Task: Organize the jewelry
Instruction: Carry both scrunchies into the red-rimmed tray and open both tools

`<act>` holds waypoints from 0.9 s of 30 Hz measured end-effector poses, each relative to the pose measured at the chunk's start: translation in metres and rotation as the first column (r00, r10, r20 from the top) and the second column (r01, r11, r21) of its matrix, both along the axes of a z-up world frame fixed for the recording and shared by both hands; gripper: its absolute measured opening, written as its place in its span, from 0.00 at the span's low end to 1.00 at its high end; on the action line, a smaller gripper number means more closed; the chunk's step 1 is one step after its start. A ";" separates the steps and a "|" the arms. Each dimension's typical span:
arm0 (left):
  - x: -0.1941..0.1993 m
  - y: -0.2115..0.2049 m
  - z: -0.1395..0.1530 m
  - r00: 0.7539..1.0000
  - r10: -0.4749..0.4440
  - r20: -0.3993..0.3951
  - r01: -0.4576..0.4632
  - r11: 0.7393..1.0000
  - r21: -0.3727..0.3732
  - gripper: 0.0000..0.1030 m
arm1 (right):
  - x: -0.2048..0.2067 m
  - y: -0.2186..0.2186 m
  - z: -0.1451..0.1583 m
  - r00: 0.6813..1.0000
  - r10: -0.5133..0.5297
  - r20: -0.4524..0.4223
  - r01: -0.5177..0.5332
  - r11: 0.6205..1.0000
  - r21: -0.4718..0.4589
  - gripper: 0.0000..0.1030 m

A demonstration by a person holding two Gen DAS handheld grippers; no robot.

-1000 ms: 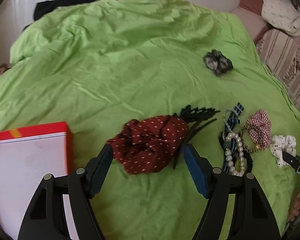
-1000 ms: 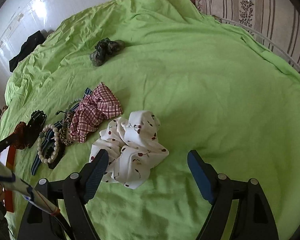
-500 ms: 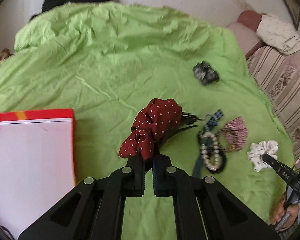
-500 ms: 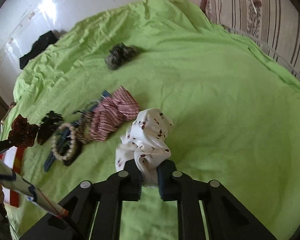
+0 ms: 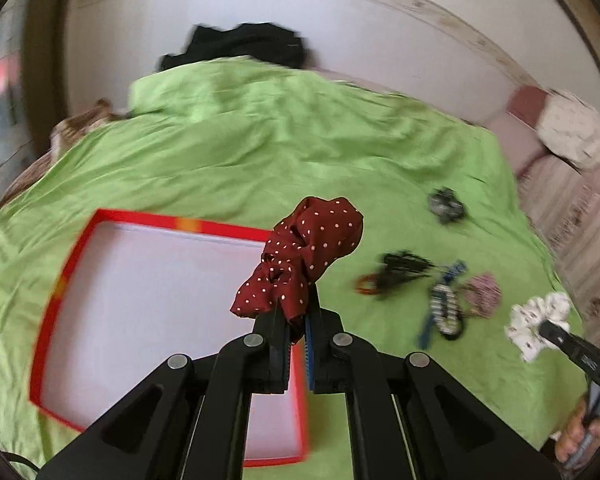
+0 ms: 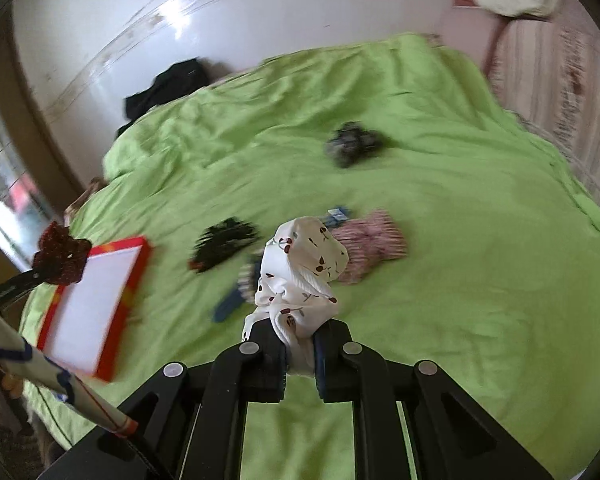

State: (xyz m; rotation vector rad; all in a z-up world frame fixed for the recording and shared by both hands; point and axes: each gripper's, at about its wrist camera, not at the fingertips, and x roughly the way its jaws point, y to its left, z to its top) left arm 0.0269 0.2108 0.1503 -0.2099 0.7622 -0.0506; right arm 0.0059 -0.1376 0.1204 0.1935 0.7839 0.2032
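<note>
My left gripper [image 5: 297, 326] is shut on a dark red polka-dot scrunchie [image 5: 304, 252] and holds it in the air over the right edge of a red-rimmed white box [image 5: 140, 304]. My right gripper [image 6: 300, 344] is shut on a white cherry-print scrunchie [image 6: 300, 276], lifted off the green bedspread [image 6: 460, 280]. The red scrunchie [image 6: 62, 258] and the box [image 6: 96, 300] also show at the left in the right wrist view. The white scrunchie [image 5: 538, 322] shows at the right in the left wrist view.
On the bedspread [image 5: 260, 160] lie a black claw clip [image 5: 400, 270], a bead bracelet on a blue ribbon [image 5: 442, 308], a pink checked scrunchie [image 5: 484, 292] and a dark scrunchie [image 5: 446, 205]. Black cloth [image 5: 244, 46] lies by the wall. A striped sofa [image 5: 580, 232] stands right.
Both grippers closed on their scrunchies and lifted them off the bed. The left one has carried the red scrunchie left, over the box edge.
</note>
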 end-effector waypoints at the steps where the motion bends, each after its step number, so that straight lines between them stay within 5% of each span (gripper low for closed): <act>1: 0.002 0.013 -0.003 1.000 0.022 -0.009 -0.022 1.000 -0.014 0.05 | 0.003 0.013 0.001 1.000 0.029 -0.009 -0.029 1.000 0.002 0.11; 15: 0.063 0.145 -0.062 0.964 0.248 -0.094 -0.252 0.967 -0.042 0.05 | 0.076 0.239 -0.012 0.924 0.372 -0.088 -0.372 0.928 0.025 0.11; 21: 0.076 0.172 -0.086 0.948 0.286 -0.142 -0.297 0.953 -0.056 0.05 | 0.120 0.313 -0.049 0.902 0.409 -0.139 -0.418 0.908 -0.036 0.11; 27: 0.077 0.193 -0.095 0.935 0.317 -0.162 -0.336 0.935 -0.109 0.05 | 0.151 0.329 -0.078 0.905 0.375 -0.200 -0.391 0.919 -0.046 0.14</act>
